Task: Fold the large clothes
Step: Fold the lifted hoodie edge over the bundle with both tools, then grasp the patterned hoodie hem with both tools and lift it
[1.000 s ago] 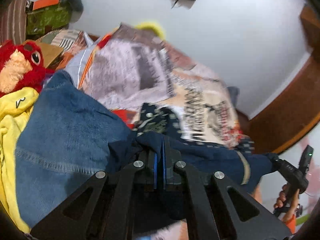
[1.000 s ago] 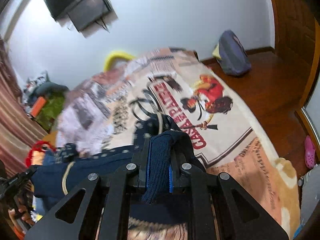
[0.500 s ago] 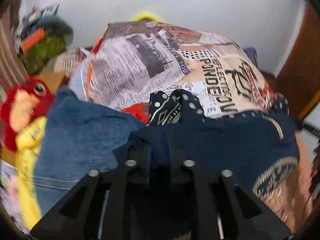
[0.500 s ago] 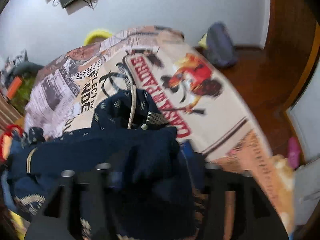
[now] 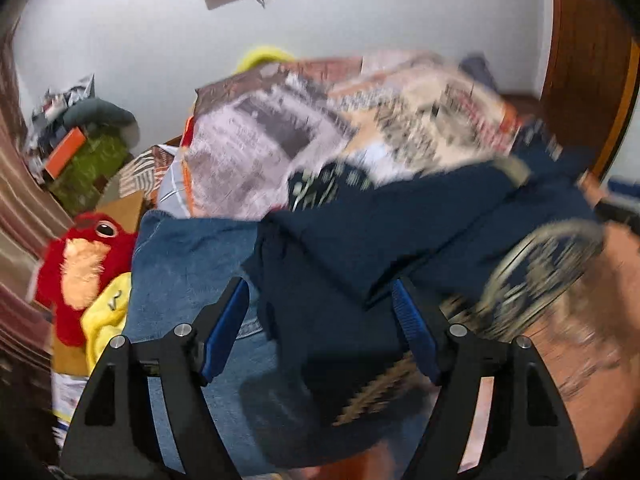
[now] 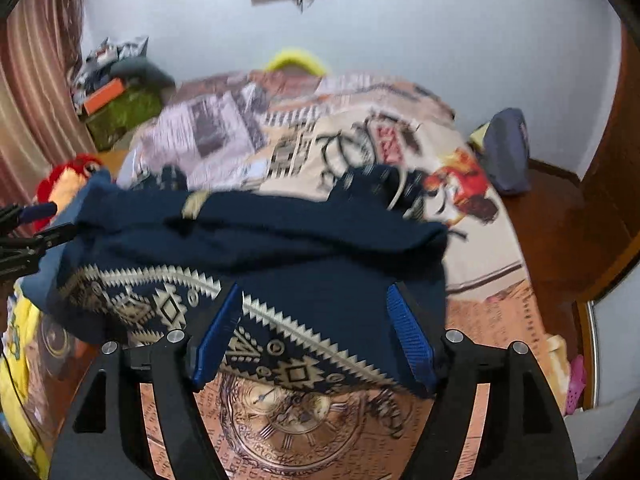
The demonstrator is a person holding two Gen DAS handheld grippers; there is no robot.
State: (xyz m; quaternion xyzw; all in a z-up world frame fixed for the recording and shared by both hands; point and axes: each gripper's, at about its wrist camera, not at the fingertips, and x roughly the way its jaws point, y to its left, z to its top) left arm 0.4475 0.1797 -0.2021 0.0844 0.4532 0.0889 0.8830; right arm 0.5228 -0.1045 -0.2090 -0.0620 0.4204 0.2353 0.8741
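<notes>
- My left gripper (image 5: 320, 300) and right gripper (image 6: 314, 308) have just been opening; jaws now spread, pressing nothing.
- The navy garment (image 6: 280, 248), released, lies on the bed (image 6: 480, 304), filling twelve o'clock.
- This fold looks laid.

The left gripper (image 5: 320, 300) is matte black plastic, its two angular arms cut with triangular openings; four round silver screws sit across the linkage; ribbed blue pads line the inner faces of its fingers (image 5: 226, 322); the right gripper (image 6: 314, 322) is built alike: black arms, silver screws, blue pads.
</notes>
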